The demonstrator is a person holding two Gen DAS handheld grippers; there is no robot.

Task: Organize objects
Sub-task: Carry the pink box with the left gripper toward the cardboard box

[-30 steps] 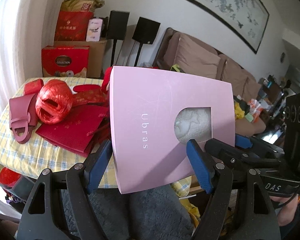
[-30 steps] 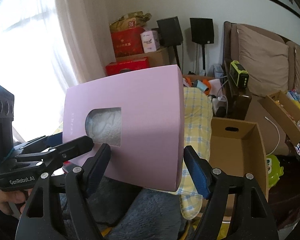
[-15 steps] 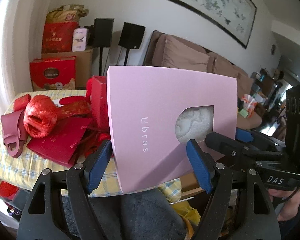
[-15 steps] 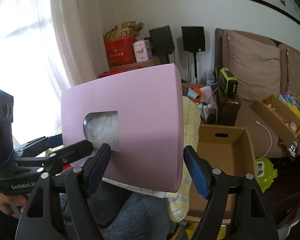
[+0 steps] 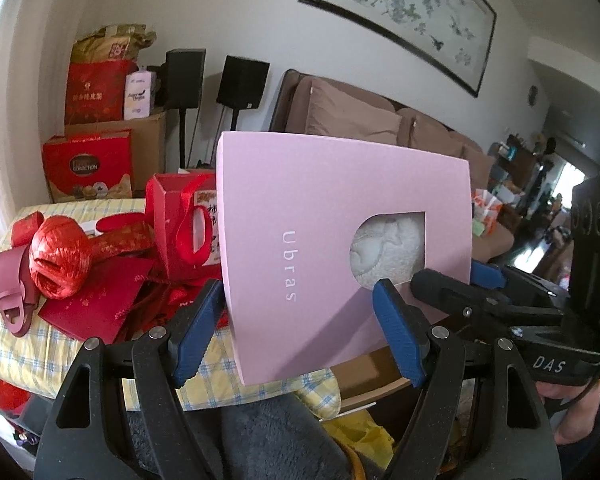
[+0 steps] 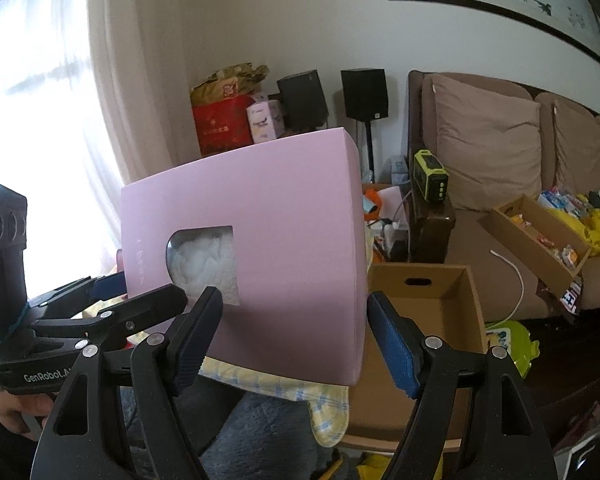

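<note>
A flat pink box [image 5: 320, 240] marked "Ubras", with a window showing white fabric, is held upright in the air between both grippers. My left gripper [image 5: 300, 332] is shut on its lower edge. My right gripper [image 6: 292, 336] is shut on the same box [image 6: 284, 248] from the other face. In the left wrist view the right gripper's fingers [image 5: 460, 288] show at the box's right edge. In the right wrist view the left gripper's fingers [image 6: 112, 308] show at its left edge.
A yellow checked table [image 5: 40, 344] carries a red ribbon ball [image 5: 58, 258], red envelopes [image 5: 96, 304], a red gift bag [image 5: 184, 224] and a maroon strap [image 5: 8, 284]. An open cardboard box [image 6: 424, 308] stands on the floor right of the table. A brown sofa [image 6: 500, 168] stands behind.
Both grippers have lifted the pink box higher and tilted the views upward. The table and red items sit lower in the left wrist view. A red gift bag has come into sight.
</note>
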